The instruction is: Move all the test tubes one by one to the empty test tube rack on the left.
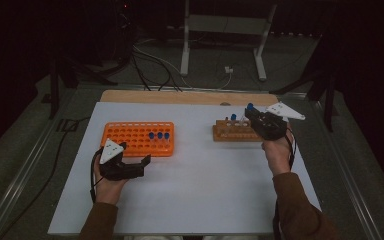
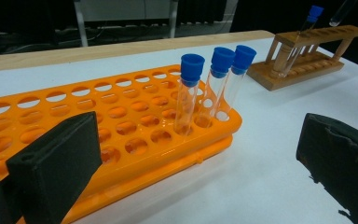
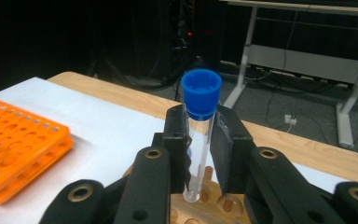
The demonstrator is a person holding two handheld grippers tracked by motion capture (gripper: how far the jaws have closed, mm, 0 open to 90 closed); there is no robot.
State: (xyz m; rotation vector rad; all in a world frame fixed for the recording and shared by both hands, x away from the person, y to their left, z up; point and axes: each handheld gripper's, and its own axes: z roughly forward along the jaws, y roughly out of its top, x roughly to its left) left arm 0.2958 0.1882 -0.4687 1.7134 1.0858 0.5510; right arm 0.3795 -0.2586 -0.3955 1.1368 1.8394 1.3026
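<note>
An orange rack lies at the table's left with three blue-capped tubes upright in its right end. My left gripper rests open just in front of it, nothing between its jaws. At the right stands a wooden rack with one capped tube in it. My right gripper is shut on another blue-capped tube, held upright with its bottom just over the wooden rack's holes.
The white board covers the table, and a strip of bare wood shows along its far edge. Beyond it stand a white desk frame and cables on the floor. Metal rails run along the sides.
</note>
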